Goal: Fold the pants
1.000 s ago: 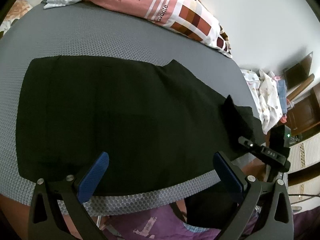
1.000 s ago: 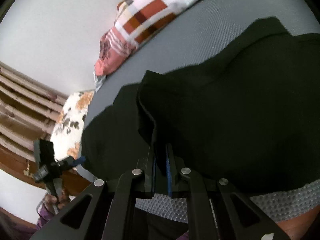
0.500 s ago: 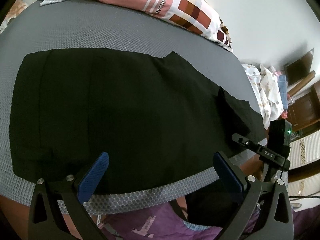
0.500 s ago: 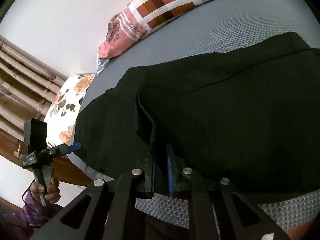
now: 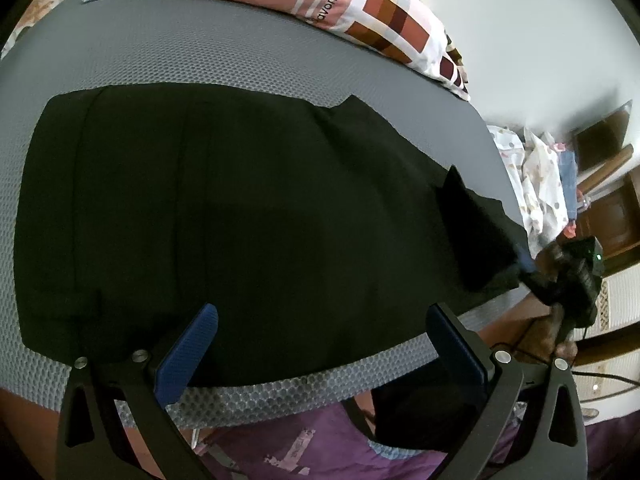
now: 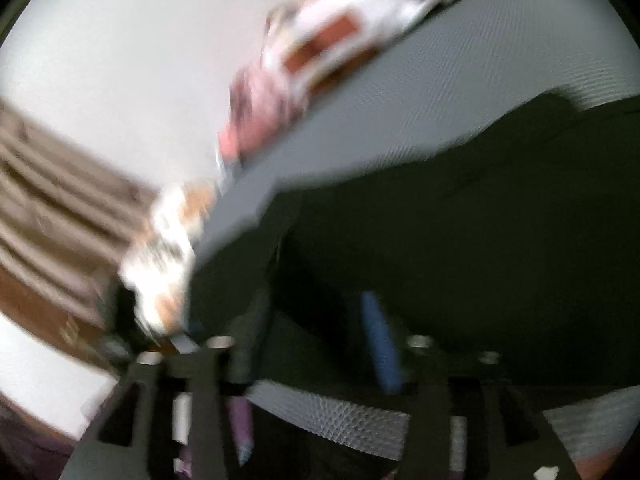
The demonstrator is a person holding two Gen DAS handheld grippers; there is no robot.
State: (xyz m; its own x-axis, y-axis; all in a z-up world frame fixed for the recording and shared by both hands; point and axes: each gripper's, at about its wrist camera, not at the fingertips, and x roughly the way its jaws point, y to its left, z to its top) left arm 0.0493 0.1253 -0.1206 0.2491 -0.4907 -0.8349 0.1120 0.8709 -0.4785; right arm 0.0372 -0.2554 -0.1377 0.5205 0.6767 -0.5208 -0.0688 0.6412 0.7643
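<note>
Black pants (image 5: 248,216) lie spread flat across the grey mesh mattress (image 5: 208,56). My left gripper (image 5: 320,344) hovers open over their near edge, with nothing between its blue pads (image 5: 188,356). At the pants' right end a flap (image 5: 468,220) stands up beside my right gripper (image 5: 532,268), which a hand holds. The right wrist view is blurred. There my right gripper (image 6: 316,344) has its jaws opening, blue pad (image 6: 380,344) well apart from the other finger. The pants' folded edge (image 6: 280,248) lies just ahead and the pads do not press on it.
A pink and checked pillow (image 5: 360,8) lies at the mattress's far edge. A heap of pale clothes (image 5: 536,176) and wooden furniture (image 5: 612,216) stand to the right. Purple cloth (image 5: 300,448) shows below the near edge. Wooden slats (image 6: 52,200) are at the left.
The right gripper was shut on the pants' folded edge; its jaws now stand apart and its view has swung and blurred. The left gripper has kept its place.
</note>
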